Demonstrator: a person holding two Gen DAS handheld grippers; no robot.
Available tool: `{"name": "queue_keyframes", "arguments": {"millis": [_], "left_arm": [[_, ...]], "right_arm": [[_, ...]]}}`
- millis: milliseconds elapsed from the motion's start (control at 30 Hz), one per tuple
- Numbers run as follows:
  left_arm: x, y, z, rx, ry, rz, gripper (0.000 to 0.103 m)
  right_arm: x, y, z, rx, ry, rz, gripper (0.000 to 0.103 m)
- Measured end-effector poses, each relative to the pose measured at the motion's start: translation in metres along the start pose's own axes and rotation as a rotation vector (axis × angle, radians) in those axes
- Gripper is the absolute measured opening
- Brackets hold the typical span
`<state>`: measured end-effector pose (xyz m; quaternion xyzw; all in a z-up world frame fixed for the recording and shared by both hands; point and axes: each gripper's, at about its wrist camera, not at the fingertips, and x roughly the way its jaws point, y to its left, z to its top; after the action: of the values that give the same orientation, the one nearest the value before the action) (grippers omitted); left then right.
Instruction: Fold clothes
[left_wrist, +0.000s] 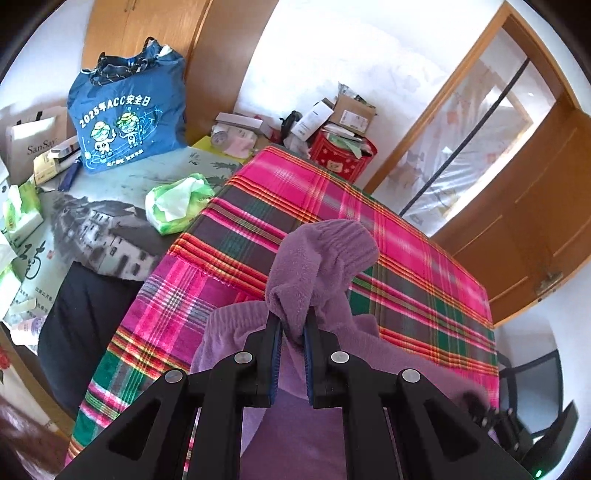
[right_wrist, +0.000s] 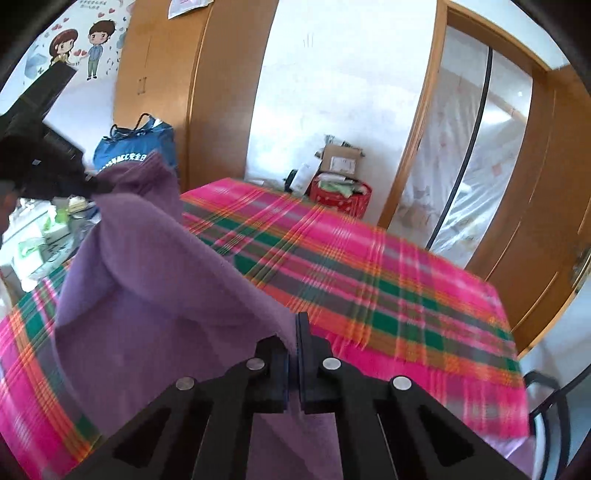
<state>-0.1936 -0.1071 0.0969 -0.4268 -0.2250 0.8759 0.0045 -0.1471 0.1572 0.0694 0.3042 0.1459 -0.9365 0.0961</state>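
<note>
The plaid-covered surface (right_wrist: 388, 295) lies bare across its middle and right side, open for passage. Along the far left, a blue bag (left_wrist: 125, 118), a green tissue pack (left_wrist: 177, 203) and small boxes (left_wrist: 44, 162) crowd the way. At the far edge a red tin (left_wrist: 341, 153) piled with cartons (left_wrist: 351, 114) blocks reach (a wooden door (left_wrist: 535, 229) stands just right of the surface).

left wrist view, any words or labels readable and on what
"2025年ACC安全日" on the blue bag.
"SanSa", rest cut off, on the white paper bag.
Smaller line under the bag's cartoon figures: too blurred to read.
Labels on the cardboard boxes and brush characters on the landscape mat: too small to read.
</note>
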Motion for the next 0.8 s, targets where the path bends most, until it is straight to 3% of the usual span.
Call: {"name": "queue_keyframes", "arguments": {"millis": [600,733,800], "left_arm": [[0.042,0.014,0.016,-0.069,0.038,0.017,0.015],[0.051,0.018,0.017,-0.076,0.053,0.029,0.03],[0.053,0.021,0.018,-0.081,0.056,0.029,0.03]], "right_arm": [[0.101,0.009,0.056,-0.206,0.022,-0.149,0.003],[0.125,0.01,0.061,-0.225,0.05,-0.167,0.003],[0.137,0.01,0.062,-0.226,0.072,-0.175,0.003]]}}
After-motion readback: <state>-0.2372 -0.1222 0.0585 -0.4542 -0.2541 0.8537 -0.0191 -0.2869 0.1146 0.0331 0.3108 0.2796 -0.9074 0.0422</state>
